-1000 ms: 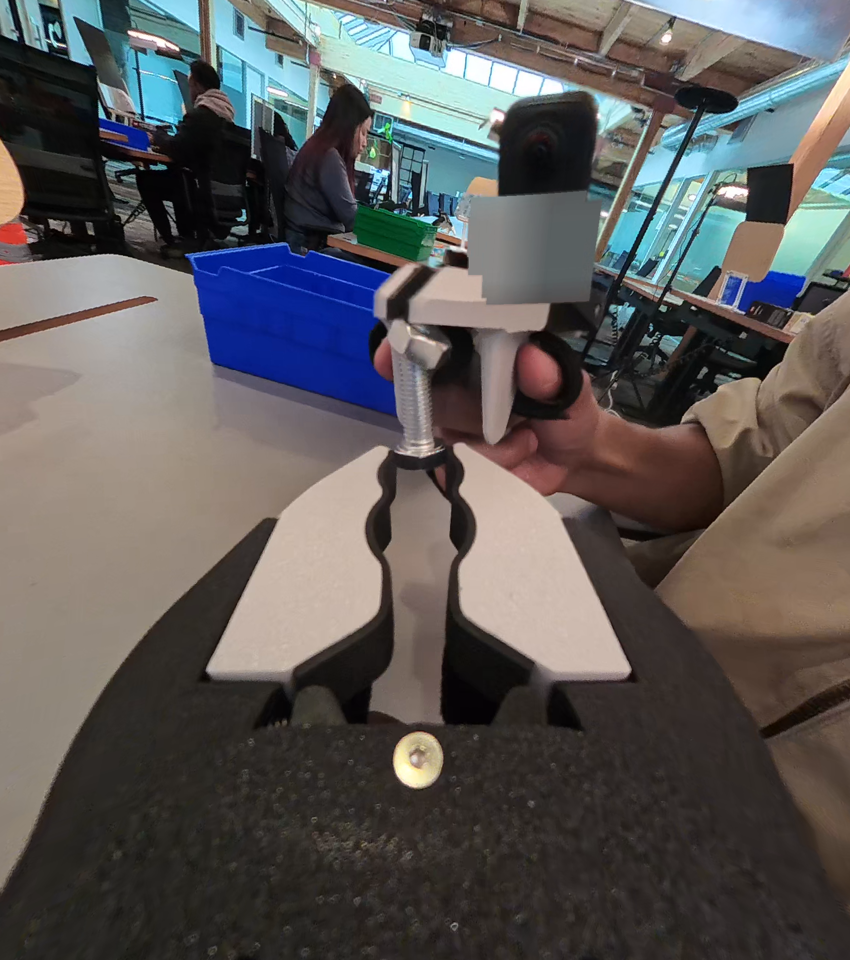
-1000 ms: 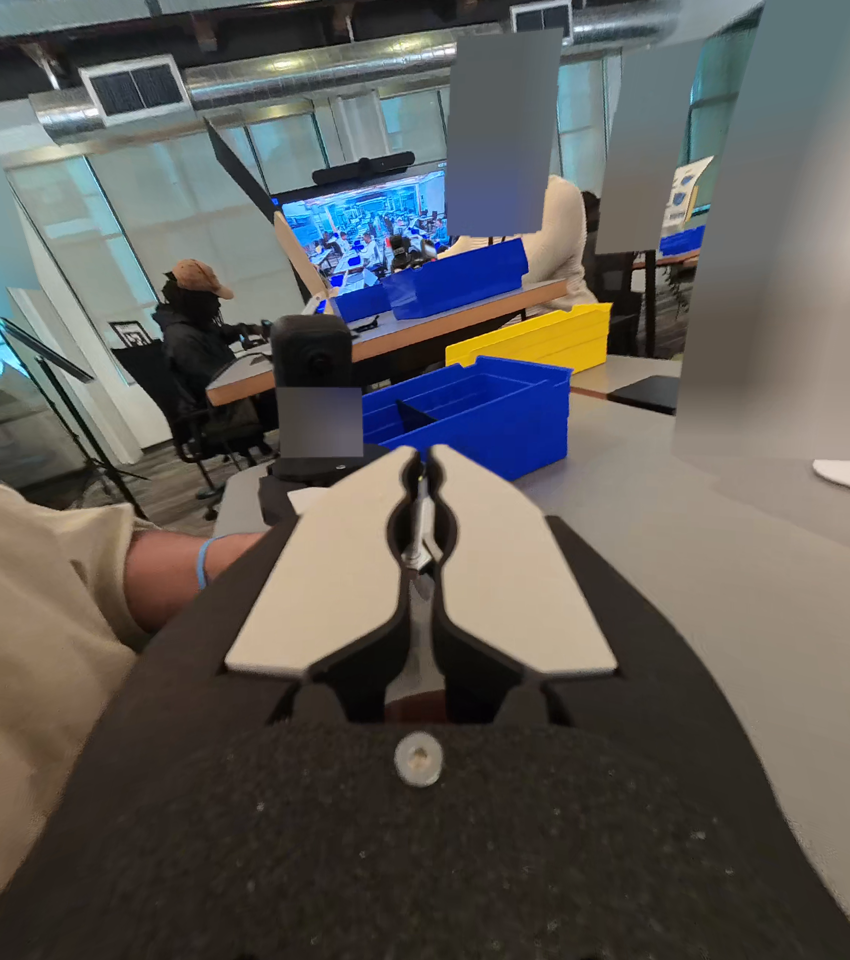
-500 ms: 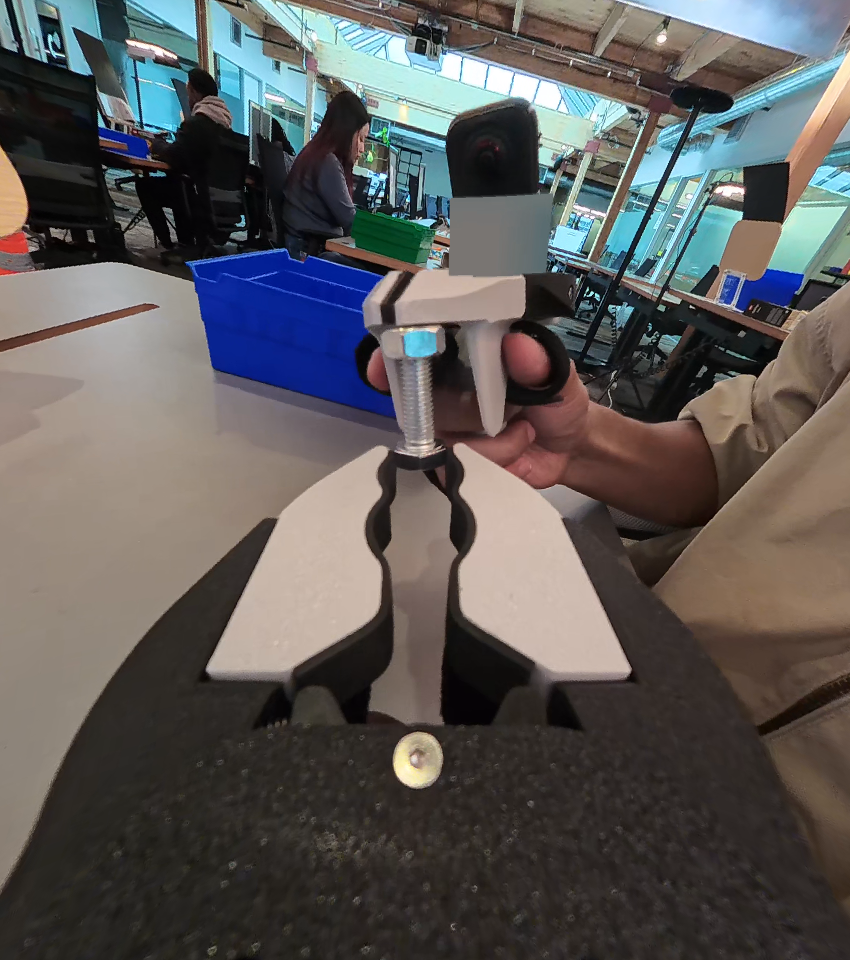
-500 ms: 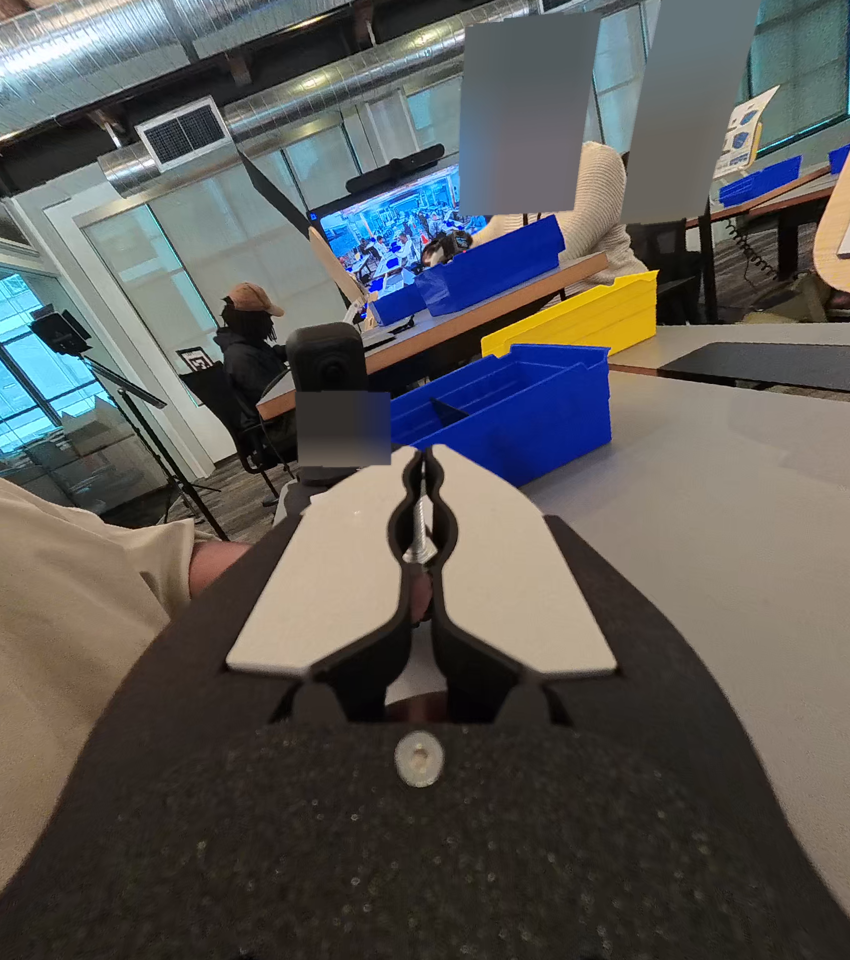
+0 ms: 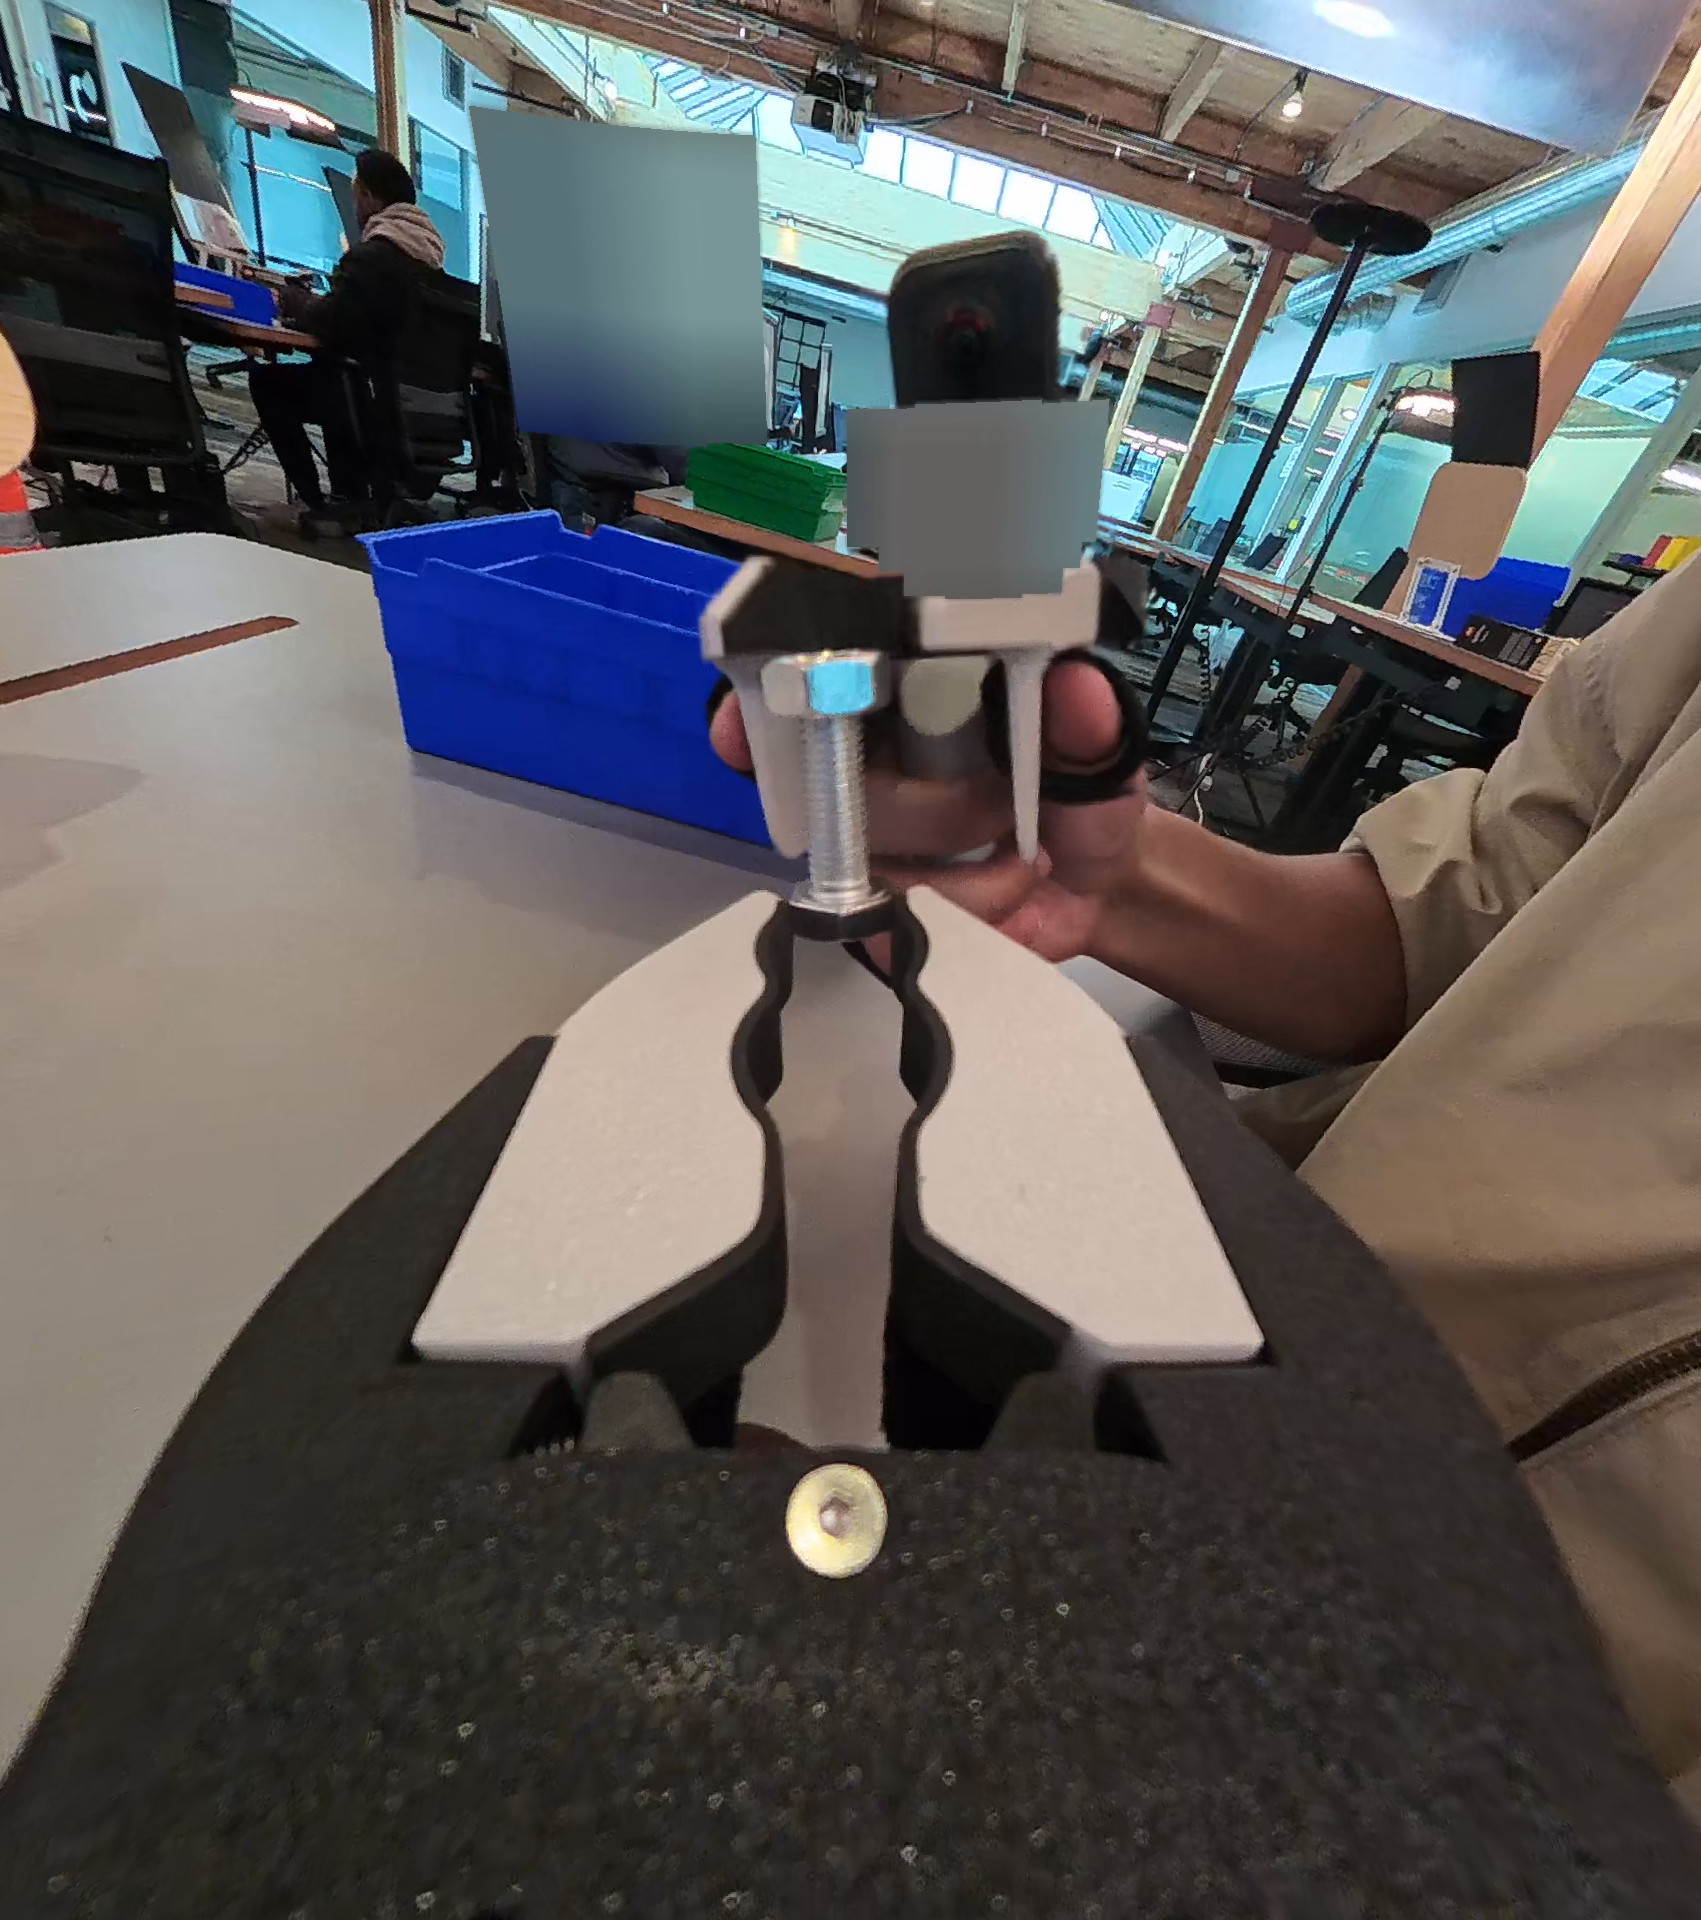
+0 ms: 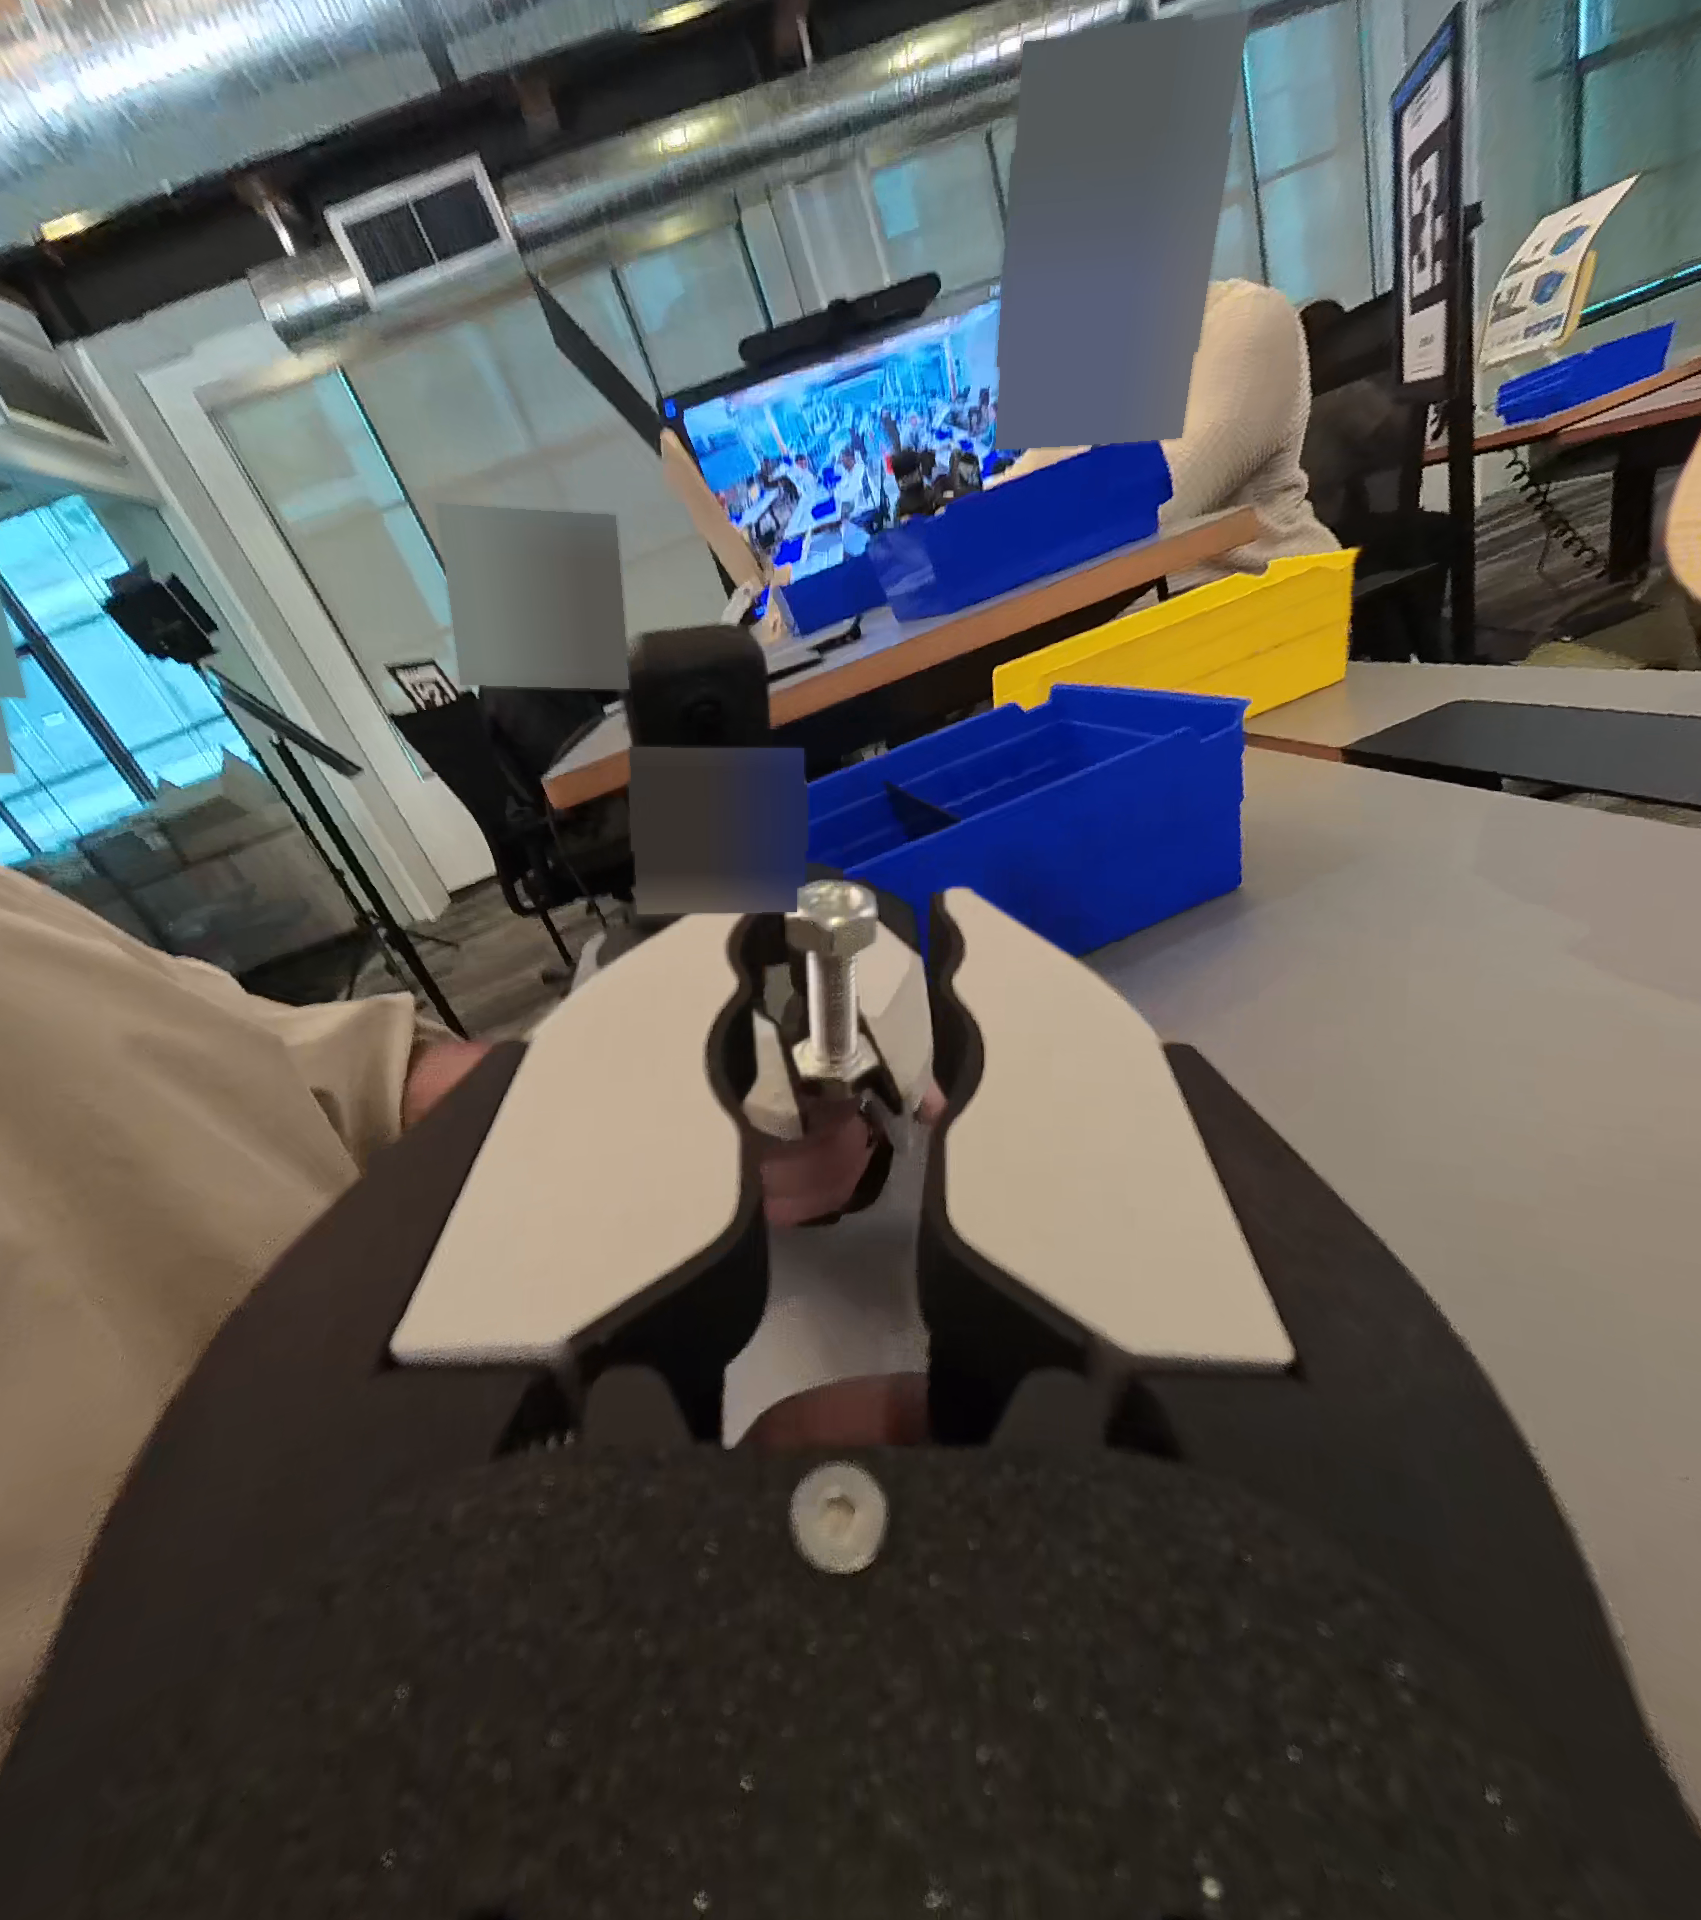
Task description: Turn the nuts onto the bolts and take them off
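Silver hex-head bolt [image 5: 833,777] upright, head up, nut [image 5: 838,921] threaded at its lower end, above grey table

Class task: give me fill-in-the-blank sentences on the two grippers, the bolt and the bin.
1. The left gripper is shut on the ___ at the lower end of the bolt.
2. The hex head of the bolt points ___.
3. The right gripper is ___.
4. The bin on the table is ___.

Missing words: nut; up; open; blue.
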